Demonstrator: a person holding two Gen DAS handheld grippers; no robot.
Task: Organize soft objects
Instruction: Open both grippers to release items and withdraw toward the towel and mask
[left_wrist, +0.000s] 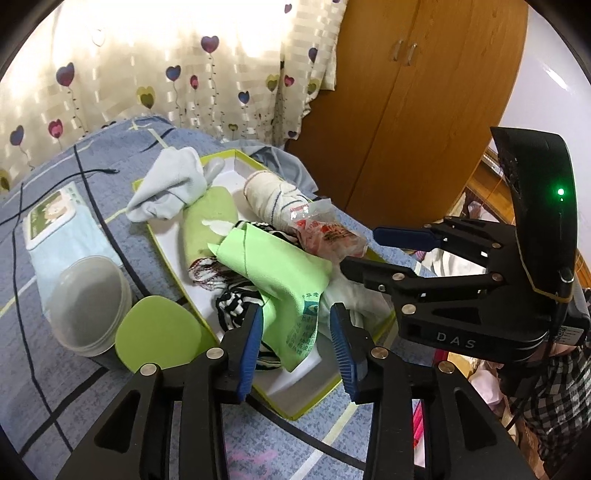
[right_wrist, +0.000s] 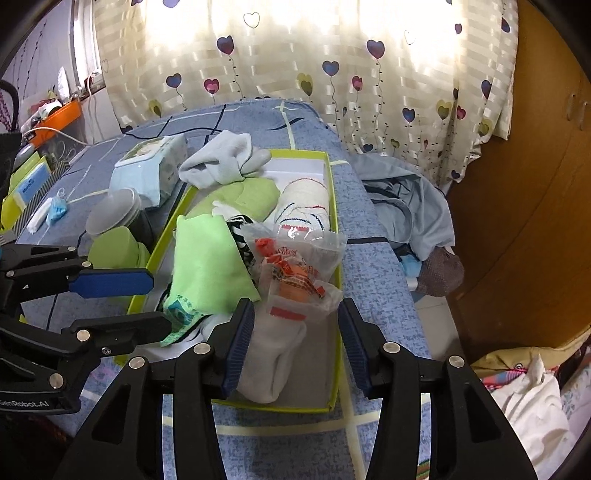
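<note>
Left wrist view showed the left hand-held gripper (left_wrist: 297, 343) open, jaws apart and empty, poised over the near end of the box (left_wrist: 168, 245) on the bed (left_wrist: 44, 387). Right hand-held gripper (right_wrist: 295, 343) was likewise open and held nothing; in the left view it (left_wrist: 364, 251) hovered beside the plastic bag (left_wrist: 328, 236).

Box contents: green cloth (left_wrist: 275, 266) draped over a striped sock (left_wrist: 232, 306), green roll (left_wrist: 208, 221), cream roll (left_wrist: 267, 195), white sock (right_wrist: 271, 354) at the near end, and grey socks (left_wrist: 173, 184) slumped over the far rim. 2 tubs (left_wrist: 88, 302) and a wipes pack (left_wrist: 59, 221) sat just beside the box.

Handling judgement: all fabric looked light, limp and compliant, not fragile. The green cloth would likely sag and unfold if pinched at an edge; a grip on its folded middle seemed safer. The rolls appeared firmer, best taken across the middle. The bag looked slick and crinkly, so a pinch on gathered film near its top seemed best. The striped sock lay partly under the cloth and might drag along with it.
</note>
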